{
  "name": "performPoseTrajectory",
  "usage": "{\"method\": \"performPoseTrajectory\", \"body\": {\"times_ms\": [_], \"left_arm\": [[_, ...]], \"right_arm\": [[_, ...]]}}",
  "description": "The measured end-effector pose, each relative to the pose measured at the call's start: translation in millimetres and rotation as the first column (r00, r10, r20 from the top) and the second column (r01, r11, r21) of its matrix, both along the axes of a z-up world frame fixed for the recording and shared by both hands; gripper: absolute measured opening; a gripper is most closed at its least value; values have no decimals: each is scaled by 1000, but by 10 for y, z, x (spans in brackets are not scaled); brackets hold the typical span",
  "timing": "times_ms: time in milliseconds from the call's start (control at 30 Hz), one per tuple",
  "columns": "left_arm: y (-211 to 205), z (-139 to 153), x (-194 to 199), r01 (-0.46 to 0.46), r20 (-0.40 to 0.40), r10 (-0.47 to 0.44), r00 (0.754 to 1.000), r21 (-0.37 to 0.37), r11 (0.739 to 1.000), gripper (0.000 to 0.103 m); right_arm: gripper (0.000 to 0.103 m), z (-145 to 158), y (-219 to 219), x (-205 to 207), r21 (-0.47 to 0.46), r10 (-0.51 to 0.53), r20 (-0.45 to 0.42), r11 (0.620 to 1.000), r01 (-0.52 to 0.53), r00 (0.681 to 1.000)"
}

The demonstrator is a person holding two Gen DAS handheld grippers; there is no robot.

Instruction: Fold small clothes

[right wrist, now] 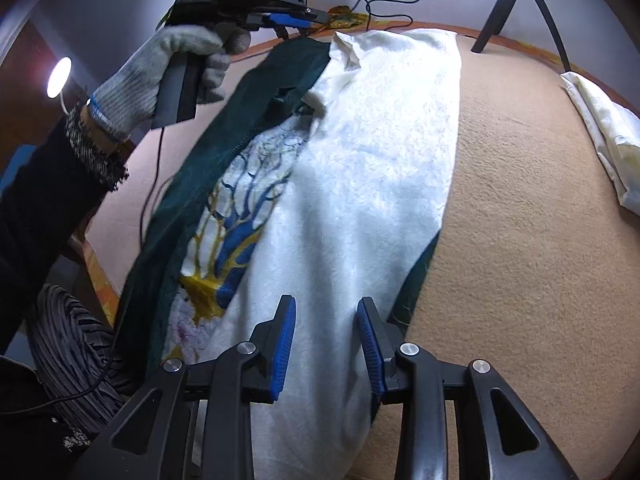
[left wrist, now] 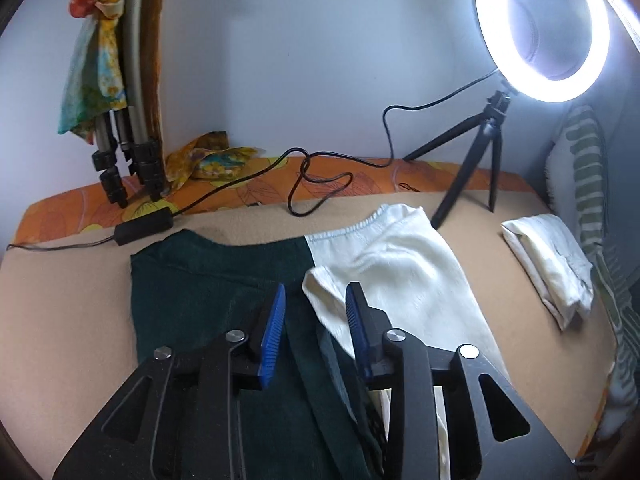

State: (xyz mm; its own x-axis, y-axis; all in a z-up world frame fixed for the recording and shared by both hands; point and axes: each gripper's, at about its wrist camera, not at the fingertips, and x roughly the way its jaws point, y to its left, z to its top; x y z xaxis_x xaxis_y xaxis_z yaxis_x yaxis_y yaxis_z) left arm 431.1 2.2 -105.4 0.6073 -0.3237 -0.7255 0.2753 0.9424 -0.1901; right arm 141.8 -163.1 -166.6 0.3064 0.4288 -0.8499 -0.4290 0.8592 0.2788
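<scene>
A small garment, half dark green (left wrist: 208,284) and half white (left wrist: 404,276), lies on the tan blanket (left wrist: 68,312). In the right wrist view its white side (right wrist: 360,168) is folded over the green side (right wrist: 192,196), with a blue and yellow tree print (right wrist: 236,216) showing. My left gripper (left wrist: 316,300) is open and empty, hovering over the seam between the green and white halves. It also shows in the right wrist view (right wrist: 296,20), held by a gloved hand above the garment's far end. My right gripper (right wrist: 326,312) is open and empty just above the white fabric's near end.
A folded white cloth (left wrist: 548,256) lies at the right of the blanket. A lit ring light (left wrist: 544,28) on a small black tripod (left wrist: 480,160) stands at the back, its cable (left wrist: 312,184) and inline switch (left wrist: 144,228) trailing left. Folded tripod legs (left wrist: 128,160) lean at the back left.
</scene>
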Motion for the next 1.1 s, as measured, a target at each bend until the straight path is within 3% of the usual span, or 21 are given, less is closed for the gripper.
{"method": "performPoseTrajectory", "body": {"times_ms": [133,233,367,433,600,733,900,1100], "left_arm": [[120,117,-371,28,23,-29,999,10,1000,30],[252,141,-641,38,45,-39,998,30,999,39],[547,92,-805,1,47,-5,999,83,997,40],[730,38,-838,-26,27,24,999,98,995,40],[1158,-53,-1052,-87,-12,87,996,54,995,40],[1303,-40,-1406,-92,-34,93,995,22,996,40],[1401,50,-1951,-87,-50,86,995,-30,996,40],[1409,95,-2735,-61,-96,50,994,-114,992,40]], "right_arm": [[34,193,-94,51,56,-38,57,998,35,998],[36,399,-249,239,90,-86,112,993,76,990],[42,557,-438,607,60,-147,217,989,137,965],[42,513,-503,785,54,-176,213,984,168,961],[42,328,-535,951,31,-195,155,981,193,968],[42,287,-535,750,17,-186,136,983,185,973],[42,430,-605,337,63,-185,131,982,178,974],[42,524,-657,-403,105,-145,79,985,137,986]]}}
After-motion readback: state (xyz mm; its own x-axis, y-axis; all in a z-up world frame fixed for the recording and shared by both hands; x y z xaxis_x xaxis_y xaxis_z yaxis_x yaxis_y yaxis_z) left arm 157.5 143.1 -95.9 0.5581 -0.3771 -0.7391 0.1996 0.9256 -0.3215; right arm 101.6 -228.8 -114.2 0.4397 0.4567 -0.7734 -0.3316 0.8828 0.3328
